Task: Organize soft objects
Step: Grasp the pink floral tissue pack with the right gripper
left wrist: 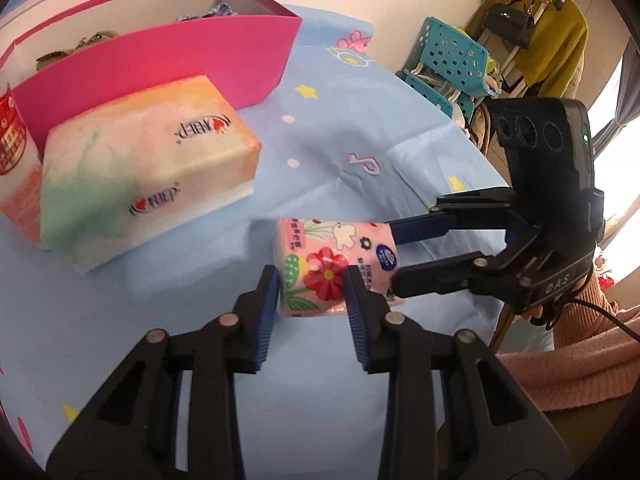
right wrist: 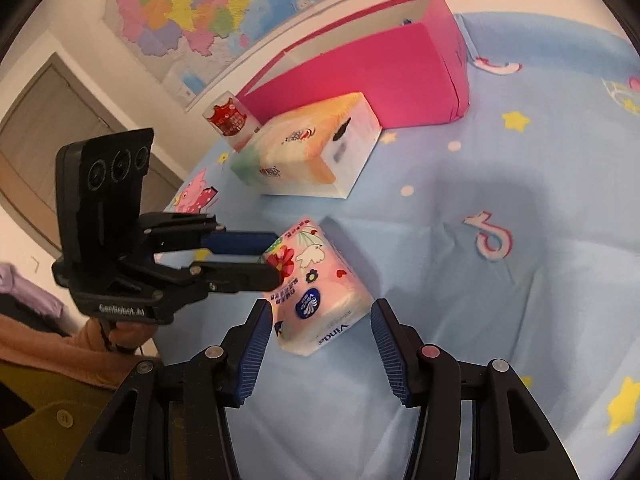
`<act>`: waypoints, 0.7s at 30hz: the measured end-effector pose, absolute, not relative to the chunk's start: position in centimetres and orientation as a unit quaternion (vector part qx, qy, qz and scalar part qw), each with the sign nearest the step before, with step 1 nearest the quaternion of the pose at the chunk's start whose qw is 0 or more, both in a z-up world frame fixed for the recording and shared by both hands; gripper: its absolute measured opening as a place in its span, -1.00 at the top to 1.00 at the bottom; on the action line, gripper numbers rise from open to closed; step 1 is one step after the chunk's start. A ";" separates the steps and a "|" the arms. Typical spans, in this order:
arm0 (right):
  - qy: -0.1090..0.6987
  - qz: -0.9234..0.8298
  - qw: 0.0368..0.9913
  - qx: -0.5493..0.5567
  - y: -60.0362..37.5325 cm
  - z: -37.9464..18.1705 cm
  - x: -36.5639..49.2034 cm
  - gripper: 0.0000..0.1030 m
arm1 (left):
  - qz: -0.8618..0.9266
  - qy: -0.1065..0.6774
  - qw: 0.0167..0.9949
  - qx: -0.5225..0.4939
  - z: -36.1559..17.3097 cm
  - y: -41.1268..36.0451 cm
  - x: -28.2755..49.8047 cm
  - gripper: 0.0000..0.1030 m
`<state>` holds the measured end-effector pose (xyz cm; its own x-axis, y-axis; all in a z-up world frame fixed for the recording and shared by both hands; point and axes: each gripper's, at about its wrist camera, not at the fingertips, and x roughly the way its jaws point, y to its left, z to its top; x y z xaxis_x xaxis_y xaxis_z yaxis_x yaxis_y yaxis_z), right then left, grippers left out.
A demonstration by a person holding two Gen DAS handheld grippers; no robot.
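A small pink flowered tissue pack (left wrist: 320, 256) (right wrist: 320, 280) is held just above the blue star-print sheet (left wrist: 352, 140), clamped from both ends. My left gripper (left wrist: 311, 280) is shut on it, blue pads pressing its sides; in the right wrist view it (right wrist: 276, 256) comes in from the left. My right gripper (right wrist: 322, 306) is shut on the other end, and in the left wrist view it (left wrist: 393, 254) reaches in from the right. Behind stands an open pink box (left wrist: 160, 60) (right wrist: 380, 72) with cloth items inside.
A large pastel tissue pack (left wrist: 140, 176) (right wrist: 304, 148) lies in front of the box, with a red-and-white pack (left wrist: 12, 152) (right wrist: 230, 118) beside it. Teal baskets (left wrist: 452, 56) and a clothes rack (left wrist: 552, 40) stand past the bed's edge. A pink sleeve (left wrist: 580, 352) is at the right.
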<state>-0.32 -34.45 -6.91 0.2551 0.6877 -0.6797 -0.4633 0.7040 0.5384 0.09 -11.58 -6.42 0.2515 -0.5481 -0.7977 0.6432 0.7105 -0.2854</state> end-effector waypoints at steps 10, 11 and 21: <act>0.469 0.340 0.807 0.119 -33.0 -6.5 1.1 0.19 | -0.358 0.492 0.793 0.020 -6.8 -10.4 -0.5 0.30; 0.471 0.337 0.807 0.116 -32.8 -6.6 1.2 0.19 | -0.356 0.491 0.795 0.018 -6.7 -10.3 -0.5 0.30; 0.477 0.337 0.803 0.122 -33.3 -6.7 0.4 0.19 | -0.352 0.491 0.797 0.002 -6.9 -10.3 -0.3 0.37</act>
